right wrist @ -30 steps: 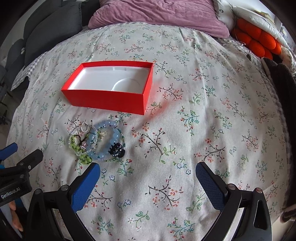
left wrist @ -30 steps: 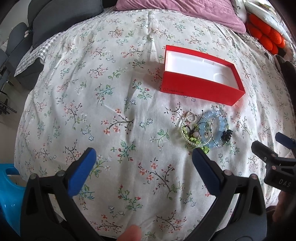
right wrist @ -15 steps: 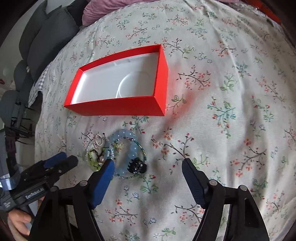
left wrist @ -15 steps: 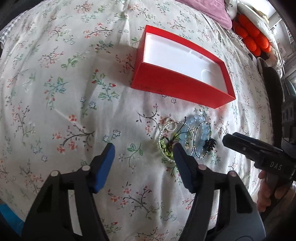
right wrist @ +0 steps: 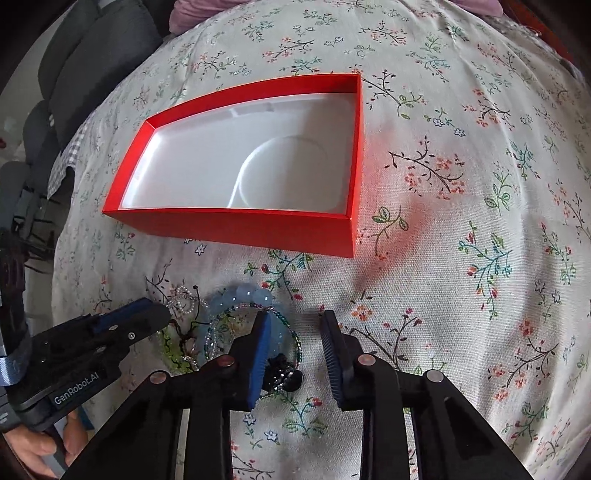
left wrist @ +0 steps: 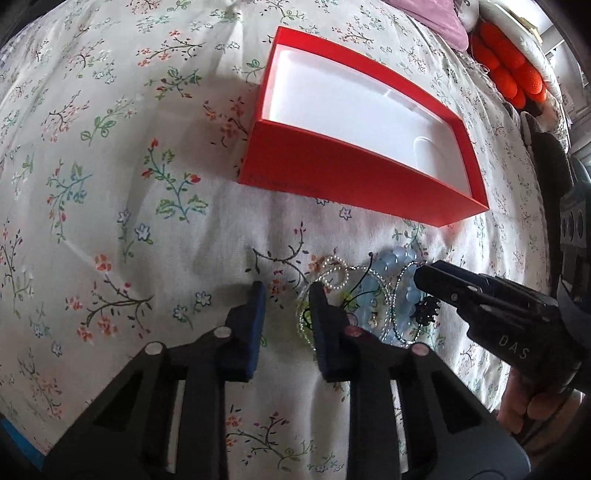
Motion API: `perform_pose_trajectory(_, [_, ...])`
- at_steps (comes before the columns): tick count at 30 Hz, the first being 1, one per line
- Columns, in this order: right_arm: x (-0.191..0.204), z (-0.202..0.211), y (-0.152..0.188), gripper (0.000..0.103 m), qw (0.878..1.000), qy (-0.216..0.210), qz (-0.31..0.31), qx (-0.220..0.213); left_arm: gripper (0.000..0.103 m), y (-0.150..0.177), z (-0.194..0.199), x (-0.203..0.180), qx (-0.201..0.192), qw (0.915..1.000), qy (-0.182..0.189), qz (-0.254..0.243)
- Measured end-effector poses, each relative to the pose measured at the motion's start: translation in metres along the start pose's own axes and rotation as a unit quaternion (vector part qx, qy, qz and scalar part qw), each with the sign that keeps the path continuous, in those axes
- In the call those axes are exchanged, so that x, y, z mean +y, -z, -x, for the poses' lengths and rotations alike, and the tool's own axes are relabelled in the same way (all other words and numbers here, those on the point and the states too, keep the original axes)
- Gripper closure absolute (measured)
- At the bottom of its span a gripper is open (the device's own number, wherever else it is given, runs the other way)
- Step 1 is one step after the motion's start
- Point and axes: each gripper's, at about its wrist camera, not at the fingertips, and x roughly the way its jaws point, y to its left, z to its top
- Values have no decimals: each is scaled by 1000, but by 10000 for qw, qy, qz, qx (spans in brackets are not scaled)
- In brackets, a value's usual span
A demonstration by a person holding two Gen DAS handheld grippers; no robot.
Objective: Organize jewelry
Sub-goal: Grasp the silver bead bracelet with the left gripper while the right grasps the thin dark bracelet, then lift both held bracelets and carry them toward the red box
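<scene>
Over the white floral-print bedspread (left wrist: 110, 192), the left gripper (left wrist: 286, 295) pointed steeply down with its blue-padded jaws closing — only bare fabric lay between them, and its right-hand finger sat at the near left edge of a tangled heap of beaded bracelets (left wrist: 373, 291). Just beside it the right gripper (right wrist: 293, 326) was also closing, nothing between its pads, its left-hand finger covering part of the pale blue bead bracelet (right wrist: 247, 295) while a small black claw hair clip (right wrist: 282, 373) lay near that finger's base. Neither pair of pads pressed on any jewelry. Beyond the heap, close but apart from it, stood the shallow red cardboard box (right wrist: 236, 225) — open-topped, its white moulded liner bare. Farther off lay a mauve pillow (left wrist: 439, 18) and an orange segmented cushion (left wrist: 506, 70).
</scene>
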Motion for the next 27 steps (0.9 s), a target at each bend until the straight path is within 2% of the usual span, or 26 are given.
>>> perform_pose_trajectory(4, [10,-5,-1,91,9998,2,179,14,95,-1,-1,-4,-6,10000,-68,-24])
perform_pose_trajectory(7, [14,-5,-1,91,9997,28,240,-11,100,-1,1,-6,-49,9999,-108,-52])
perform_pose_trajectory(10, [12,1,0,91,9997,-29,227,-60,102,-1,7,-7,-132,9998,-121,-70])
perform_pose_trajectory(19, [3,29,9,91,9992,-226,164,-292,102,1,21,-3,-327,9991,-73,-245])
perform_pose_trajectory(26, [2,46,11,92,9981,-332,113,-512,97,0,2,-9,-55,9992,-141,-372])
perform_pose_trajectory(27, [1,49,12,92,9979,-355,104,-527,92,-1,0,-10,-29,9990,-182,-405])
